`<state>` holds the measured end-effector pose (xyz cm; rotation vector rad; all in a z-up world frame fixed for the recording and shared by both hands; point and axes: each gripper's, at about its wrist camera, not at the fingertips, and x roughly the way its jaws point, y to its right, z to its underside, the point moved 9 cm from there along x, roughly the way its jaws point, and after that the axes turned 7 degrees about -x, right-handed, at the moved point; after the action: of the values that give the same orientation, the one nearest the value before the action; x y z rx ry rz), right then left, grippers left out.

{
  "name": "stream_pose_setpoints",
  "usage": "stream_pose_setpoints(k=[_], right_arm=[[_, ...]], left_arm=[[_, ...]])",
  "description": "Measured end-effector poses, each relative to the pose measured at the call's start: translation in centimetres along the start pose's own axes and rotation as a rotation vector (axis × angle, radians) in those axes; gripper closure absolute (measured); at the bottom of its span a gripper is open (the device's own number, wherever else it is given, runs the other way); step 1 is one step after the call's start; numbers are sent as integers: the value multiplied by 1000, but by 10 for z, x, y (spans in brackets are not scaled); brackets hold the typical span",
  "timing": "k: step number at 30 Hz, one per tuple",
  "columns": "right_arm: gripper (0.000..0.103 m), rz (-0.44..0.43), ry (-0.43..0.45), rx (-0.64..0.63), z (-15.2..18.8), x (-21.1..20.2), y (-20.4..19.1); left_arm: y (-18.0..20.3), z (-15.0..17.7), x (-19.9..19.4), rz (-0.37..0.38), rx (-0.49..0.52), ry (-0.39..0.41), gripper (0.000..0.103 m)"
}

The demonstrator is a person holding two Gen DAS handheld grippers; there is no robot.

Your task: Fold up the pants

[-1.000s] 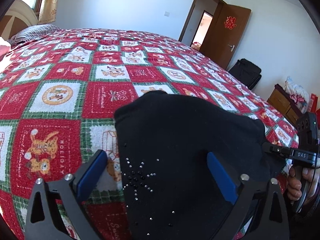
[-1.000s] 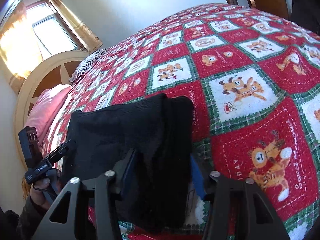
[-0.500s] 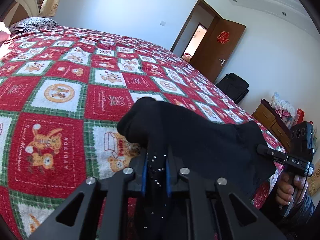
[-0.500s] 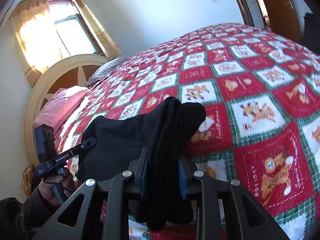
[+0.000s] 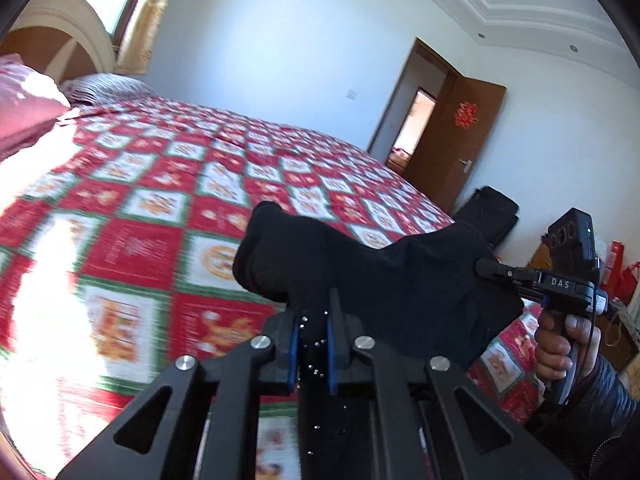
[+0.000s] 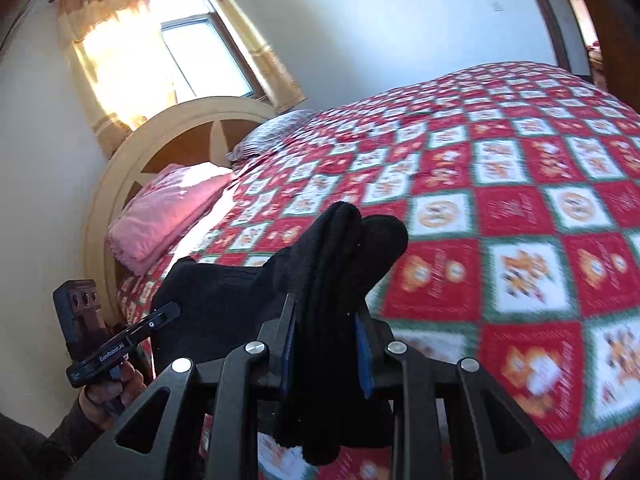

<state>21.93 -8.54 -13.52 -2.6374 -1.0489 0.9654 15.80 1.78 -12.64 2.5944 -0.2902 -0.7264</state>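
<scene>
The black pants (image 5: 372, 276) with small silver studs hang in the air above the bed, stretched between both grippers. My left gripper (image 5: 312, 320) is shut on one bunched edge of the pants. My right gripper (image 6: 326, 320) is shut on the other bunched edge (image 6: 344, 256). Each view shows the other gripper: the right gripper (image 5: 532, 280) at the far right of the left wrist view, the left gripper (image 6: 120, 344) at the lower left of the right wrist view. The lower part of the pants is hidden behind the gripper bodies.
The bed carries a red, white and green checked quilt (image 5: 168, 208). A pink folded blanket (image 6: 160, 224) and a striped pillow (image 6: 272, 132) lie by the cream headboard (image 6: 132, 152). A brown door (image 5: 452, 132), a black bag (image 5: 488, 216) and a low cabinet stand at the right.
Both grippers closed on the pants' edges, then lifted them off the quilt. Both views have tilted upward and the pants now hang higher above the bed.
</scene>
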Motion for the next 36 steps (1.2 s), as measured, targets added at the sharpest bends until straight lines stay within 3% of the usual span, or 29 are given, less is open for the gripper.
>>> stream_pose_setpoints(k=[5, 9, 10, 12, 14, 16, 21, 28, 31, 36], right_arm=[[77, -87, -47, -20, -19, 70, -35], [77, -77, -115, -34, -10, 125, -44], [77, -54, -136, -34, -6, 136, -39], [74, -25, -171, 3, 3, 149, -21], [59, 8, -187, 49, 10, 151, 0], [55, 44, -210, 58, 16, 152, 16], [45, 108, -191, 9, 14, 140, 19], [44, 160, -150, -17, 11, 121, 25], [44, 232, -144, 16, 14, 111, 47], [44, 243, -117, 62, 16, 86, 62]], left_arm=[[-55, -15, -18, -125, -48, 56, 92], [-94, -5, -8, -220, -55, 22, 92], [-103, 2, -1, -245, -63, 0, 89], [-114, 13, 7, -272, -78, -11, 74], [-120, 23, 13, -290, -81, -21, 66], [-125, 26, 12, -324, -82, -6, 50], [-132, 24, -3, -356, -113, 3, 34], [-117, 25, -20, -426, -50, 11, 34], [-105, 23, -25, -458, -9, 13, 34], [-82, 20, -33, -459, 68, 29, 33]])
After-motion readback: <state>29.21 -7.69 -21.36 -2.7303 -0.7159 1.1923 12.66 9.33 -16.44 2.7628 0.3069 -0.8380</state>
